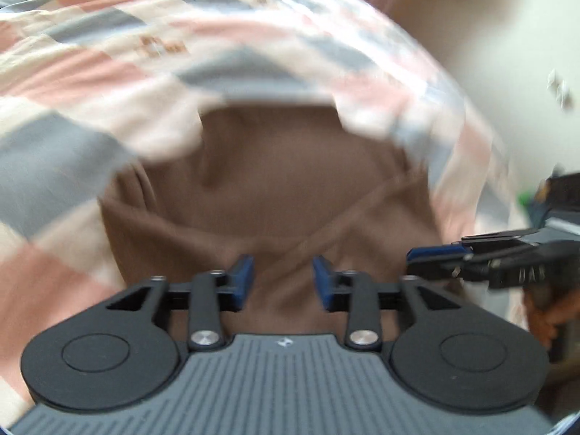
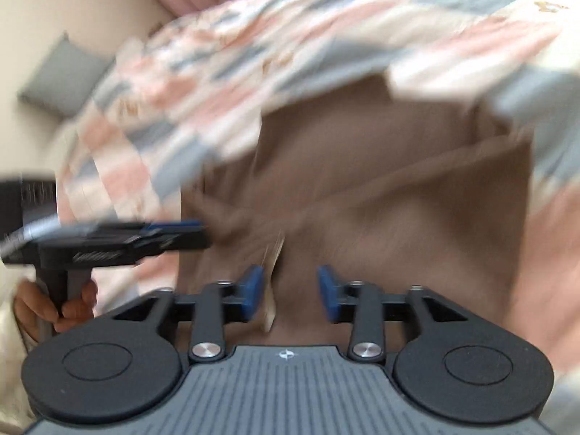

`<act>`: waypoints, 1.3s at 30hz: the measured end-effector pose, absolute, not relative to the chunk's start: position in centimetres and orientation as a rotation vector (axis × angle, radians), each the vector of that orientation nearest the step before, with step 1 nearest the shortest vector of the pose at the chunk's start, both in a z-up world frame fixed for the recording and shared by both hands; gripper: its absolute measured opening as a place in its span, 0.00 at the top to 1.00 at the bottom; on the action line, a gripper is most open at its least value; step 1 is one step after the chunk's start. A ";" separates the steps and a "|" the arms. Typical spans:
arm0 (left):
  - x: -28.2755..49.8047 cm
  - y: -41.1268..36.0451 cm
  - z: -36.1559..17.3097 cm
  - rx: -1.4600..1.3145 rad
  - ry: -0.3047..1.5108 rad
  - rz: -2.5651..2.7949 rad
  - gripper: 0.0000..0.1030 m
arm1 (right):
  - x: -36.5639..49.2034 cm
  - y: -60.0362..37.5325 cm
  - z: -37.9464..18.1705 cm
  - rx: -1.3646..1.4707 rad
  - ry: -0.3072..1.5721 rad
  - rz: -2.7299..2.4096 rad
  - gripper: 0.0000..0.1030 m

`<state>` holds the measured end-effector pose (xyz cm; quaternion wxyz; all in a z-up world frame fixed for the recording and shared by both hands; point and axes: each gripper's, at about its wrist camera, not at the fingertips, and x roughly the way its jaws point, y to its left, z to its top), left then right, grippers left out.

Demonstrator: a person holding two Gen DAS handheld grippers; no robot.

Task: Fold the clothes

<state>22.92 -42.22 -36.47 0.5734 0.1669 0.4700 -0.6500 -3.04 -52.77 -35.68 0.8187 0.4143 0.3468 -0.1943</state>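
Note:
A brown garment lies rumpled on a pink, grey and cream checked bedspread. My left gripper hovers over the garment's near edge, open, with only brown fabric showing between its blue pads. In the right wrist view the same brown garment fills the middle, and my right gripper is open above it. A pale label on the garment sits just inside the right gripper's left pad, not pinched. Both views are motion-blurred.
The right gripper shows side-on at the right of the left wrist view, and the left gripper, held by a hand, shows at the left of the right wrist view. A grey cushion lies beyond the checked bedspread.

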 end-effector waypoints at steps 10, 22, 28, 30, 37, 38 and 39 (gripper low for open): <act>29.1 -56.1 -40.9 0.431 1.193 -1.491 0.37 | 3.4 -69.3 -38.4 0.852 0.814 -0.346 0.35; 28.9 -55.9 -41.3 0.450 1.128 -1.705 0.93 | 1.2 -68.8 -38.6 0.818 0.691 -0.252 0.91; 24.8 -51.2 -37.4 0.625 0.759 -1.832 0.89 | -1.1 -61.7 -34.8 0.499 0.627 -0.200 0.91; 22.9 -49.2 -37.5 0.715 0.650 -1.853 0.85 | -1.8 -58.9 -34.9 0.418 0.655 -0.173 0.91; 19.9 -43.7 -39.8 0.897 0.581 -1.863 0.75 | -2.0 -52.6 -38.2 0.221 0.819 -0.129 0.90; 20.6 -43.4 -39.3 0.837 0.648 -1.871 0.74 | -2.0 -52.2 -38.3 0.207 0.827 -0.119 0.88; 21.4 -43.3 -38.7 0.760 0.719 -1.874 0.70 | -2.0 -51.7 -38.2 0.189 0.836 -0.107 0.81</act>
